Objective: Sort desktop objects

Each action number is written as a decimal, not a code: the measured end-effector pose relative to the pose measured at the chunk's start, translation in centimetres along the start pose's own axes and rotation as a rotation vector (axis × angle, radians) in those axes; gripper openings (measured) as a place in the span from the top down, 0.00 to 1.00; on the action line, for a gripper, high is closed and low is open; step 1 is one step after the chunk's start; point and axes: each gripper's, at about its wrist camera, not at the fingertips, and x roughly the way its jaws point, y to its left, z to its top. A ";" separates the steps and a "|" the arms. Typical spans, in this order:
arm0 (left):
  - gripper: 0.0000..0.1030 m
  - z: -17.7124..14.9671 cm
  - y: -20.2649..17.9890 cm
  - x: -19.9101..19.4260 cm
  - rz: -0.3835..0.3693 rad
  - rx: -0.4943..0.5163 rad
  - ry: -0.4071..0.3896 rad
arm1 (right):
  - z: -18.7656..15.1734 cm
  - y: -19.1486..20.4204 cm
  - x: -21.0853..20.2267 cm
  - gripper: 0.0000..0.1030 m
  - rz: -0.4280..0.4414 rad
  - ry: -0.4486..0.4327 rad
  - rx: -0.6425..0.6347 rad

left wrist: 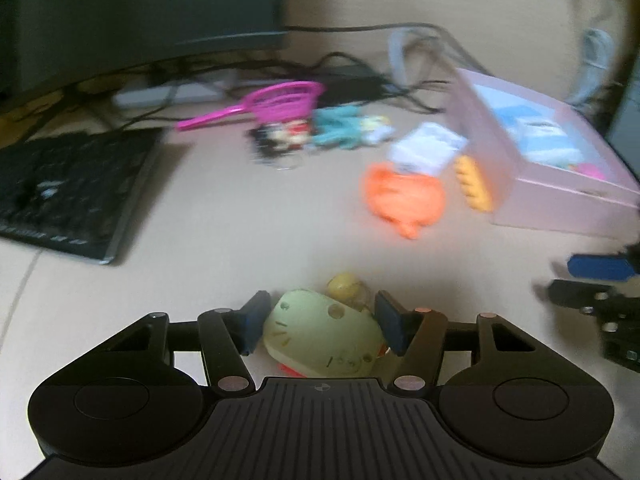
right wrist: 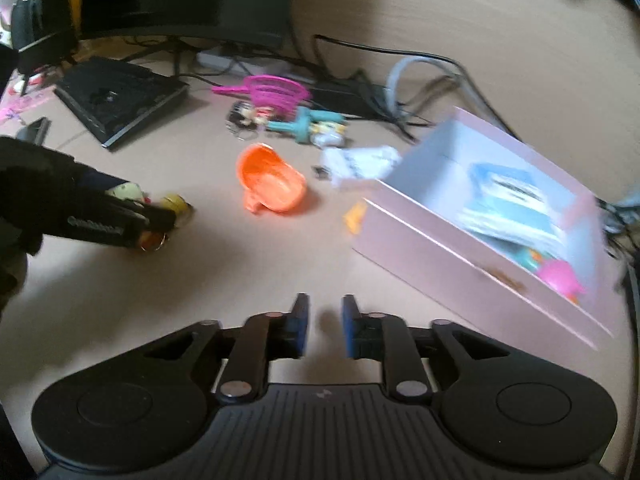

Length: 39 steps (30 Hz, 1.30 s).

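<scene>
My left gripper [left wrist: 320, 320] is shut on a pale green cheese-shaped keychain toy [left wrist: 324, 334], with a small yellow charm [left wrist: 343, 285] hanging in front of it. In the right wrist view the left gripper [right wrist: 160, 216] holds it low over the desk at the left. My right gripper [right wrist: 324, 326] is empty, its jaws a small gap apart, above bare desk. An orange cup [right wrist: 270, 182] lies on its side in the middle. A pink box [right wrist: 472, 232] with items inside sits at the right.
A pink toy net [right wrist: 272, 90], doll keychains [right wrist: 252, 118], a teal toy [right wrist: 308, 126] and a white packet [right wrist: 360, 162] lie behind the cup. A small yellow toy [left wrist: 474, 178] lies beside the box. A black keyboard [left wrist: 68, 188], monitor base and cables lie at the back.
</scene>
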 end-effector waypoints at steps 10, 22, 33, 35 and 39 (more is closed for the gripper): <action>0.12 -1.3 -3.4 -1.9 -0.144 0.125 -0.035 | -2.5 -2.4 -1.5 0.35 -0.110 -0.004 0.127; 0.12 1.3 0.3 -0.8 -0.010 0.023 -0.071 | -2.7 -1.9 -1.7 0.20 -0.147 -0.051 0.154; 0.17 5.8 -3.7 5.7 -0.042 0.109 -0.006 | -4.5 -3.2 -1.9 0.19 -0.145 -0.045 0.220; 0.33 6.5 -4.0 6.7 -0.029 0.115 0.005 | -4.6 -2.9 -2.1 0.19 -0.110 -0.048 0.213; 0.54 7.0 -3.4 6.6 -0.024 0.111 -0.003 | -3.7 -2.0 -2.7 0.19 0.027 -0.065 0.173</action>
